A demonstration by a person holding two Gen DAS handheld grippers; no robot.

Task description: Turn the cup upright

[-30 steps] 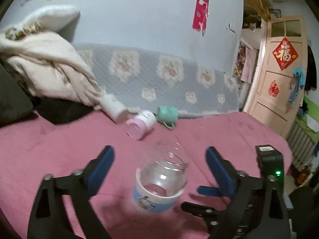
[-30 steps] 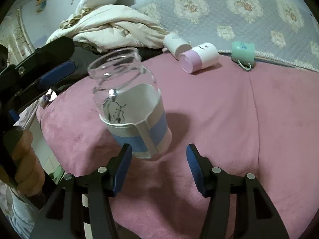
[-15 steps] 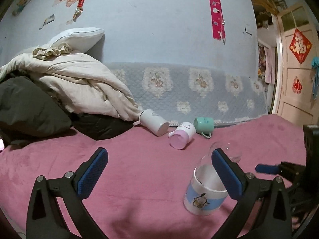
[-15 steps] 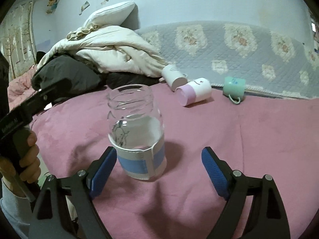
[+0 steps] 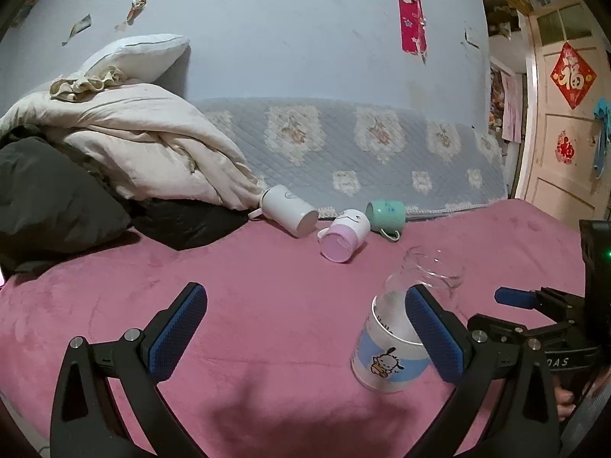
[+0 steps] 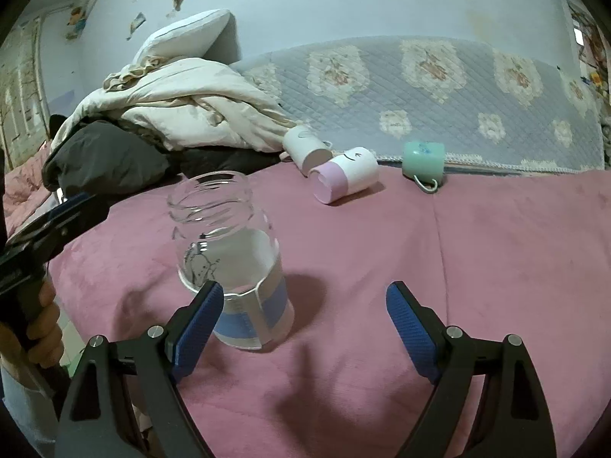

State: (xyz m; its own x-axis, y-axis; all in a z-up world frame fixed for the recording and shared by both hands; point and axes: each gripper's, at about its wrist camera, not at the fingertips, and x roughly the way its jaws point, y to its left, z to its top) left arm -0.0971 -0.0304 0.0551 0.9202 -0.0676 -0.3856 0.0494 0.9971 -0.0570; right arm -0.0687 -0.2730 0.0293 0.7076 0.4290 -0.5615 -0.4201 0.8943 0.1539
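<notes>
A clear glass cup (image 6: 229, 263) with a white and blue cartoon sleeve stands upright on the pink bed cover; it also shows in the left wrist view (image 5: 397, 328), partly behind the left gripper's right finger. My left gripper (image 5: 305, 328) is open and empty, with the cup at its right side. My right gripper (image 6: 305, 328) is open and empty, with the cup just beyond its left finger. Three cups lie on their sides further back: white (image 5: 288, 210), pink and white (image 5: 343, 236), green (image 5: 385, 213).
A heap of cream bedding (image 5: 145, 145) and dark clothes (image 5: 49, 198) fills the back left. A grey quilted panel (image 5: 362, 152) lines the wall behind the cups. A door (image 5: 565, 114) stands at the far right. The pink cover (image 6: 496, 267) stretches right of the glass cup.
The right gripper has opened wide and let go of the glass cup, which now stands upright. Both grippers have drawn back from it, the left one swinging to the left.
</notes>
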